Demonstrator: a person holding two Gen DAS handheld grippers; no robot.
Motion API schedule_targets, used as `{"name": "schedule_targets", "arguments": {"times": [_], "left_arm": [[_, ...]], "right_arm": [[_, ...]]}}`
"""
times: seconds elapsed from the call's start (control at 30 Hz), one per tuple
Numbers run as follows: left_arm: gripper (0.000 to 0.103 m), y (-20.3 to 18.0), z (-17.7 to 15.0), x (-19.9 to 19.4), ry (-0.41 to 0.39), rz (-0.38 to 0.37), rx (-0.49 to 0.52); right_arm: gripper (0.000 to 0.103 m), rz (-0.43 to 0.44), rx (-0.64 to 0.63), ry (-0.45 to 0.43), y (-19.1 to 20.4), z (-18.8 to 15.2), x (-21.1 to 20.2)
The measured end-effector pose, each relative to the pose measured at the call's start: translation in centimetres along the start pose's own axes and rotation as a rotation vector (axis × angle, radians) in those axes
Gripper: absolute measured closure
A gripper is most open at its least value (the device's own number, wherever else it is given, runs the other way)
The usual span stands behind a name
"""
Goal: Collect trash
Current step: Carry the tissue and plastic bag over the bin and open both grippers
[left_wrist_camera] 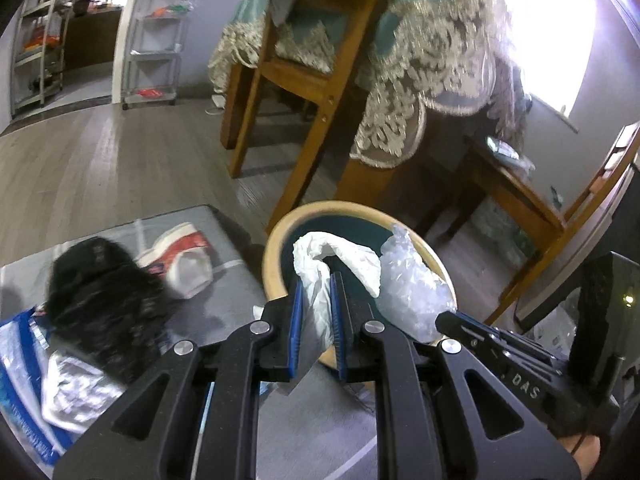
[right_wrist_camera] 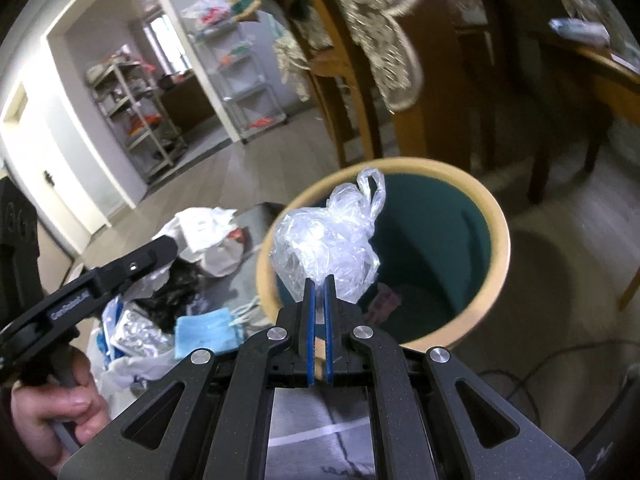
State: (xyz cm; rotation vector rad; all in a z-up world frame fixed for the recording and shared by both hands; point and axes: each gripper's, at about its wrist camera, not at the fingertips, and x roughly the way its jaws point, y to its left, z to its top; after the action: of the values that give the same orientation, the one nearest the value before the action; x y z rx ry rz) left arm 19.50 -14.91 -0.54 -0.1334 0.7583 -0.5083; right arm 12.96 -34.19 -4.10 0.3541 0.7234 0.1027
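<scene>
The left gripper [left_wrist_camera: 316, 280] is clamped on a white plastic bag [left_wrist_camera: 320, 276]. The bag sits between the two blue pads and curls up and over the right one. It hangs just over the near rim of the round bin [left_wrist_camera: 276, 240].

The right gripper [right_wrist_camera: 319, 280] is squeezed tight on a clear plastic bag [right_wrist_camera: 326, 244]. The bag puffs out above the tips of the pads, over the near left part of the bin's mouth. In the left wrist view this clear bag [left_wrist_camera: 412, 280] is just beside the white one.

The bin has a tan rim and a dark green inside. Its mouth is wide, with dark room on the far right side. Wooden chair legs [left_wrist_camera: 316, 120] stand close behind it.

The white bag is soft and crumpled. The clear one is shiny, wrinkled, and has a loop handle on top.

More trash lies on the grey mat [left_wrist_camera: 224, 292] left of the bin: a black bag [left_wrist_camera: 100, 296], a silver wrapper [left_wrist_camera: 76, 392] and a blue mask [right_wrist_camera: 204, 334].
</scene>
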Motion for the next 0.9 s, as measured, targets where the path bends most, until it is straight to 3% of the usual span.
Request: {"name": "schedule_targets", "arguments": {"times": [0.2,0.27,0.37,0.4,0.6,0.9], "left_arm": [[0.090,-1.1,0.7,4.9,0.093,0.004,0.002],[0.088,-1.4,0.8,6.0,0.114,0.006,0.002],[0.066,-1.6,0.9,6.8,0.130,0.005,0.006],[0.053,-1.6,0.9,6.8,0.131,0.006,0.005],[0.048,-0.3,0.4,5.0,0.102,0.016,-0.039],[0.041,2.1,-2.1,-0.6,0.047,0.059,-0.070]], "right_arm": [[0.096,-0.035,0.065,0.044,-1.5,-0.3,0.9],[0.090,-0.041,0.086,0.053,-1.9,-0.4,0.9],[0.077,-0.042,0.113,0.046,-2.4,-0.2,0.8],[0.077,-0.041,0.118,0.043,-2.5,-0.2,0.8],[0.077,-0.032,0.118,0.031,-2.3,-0.2,0.6],[0.068,-0.017,0.072,0.020,-0.9,-0.2,0.6]]}}
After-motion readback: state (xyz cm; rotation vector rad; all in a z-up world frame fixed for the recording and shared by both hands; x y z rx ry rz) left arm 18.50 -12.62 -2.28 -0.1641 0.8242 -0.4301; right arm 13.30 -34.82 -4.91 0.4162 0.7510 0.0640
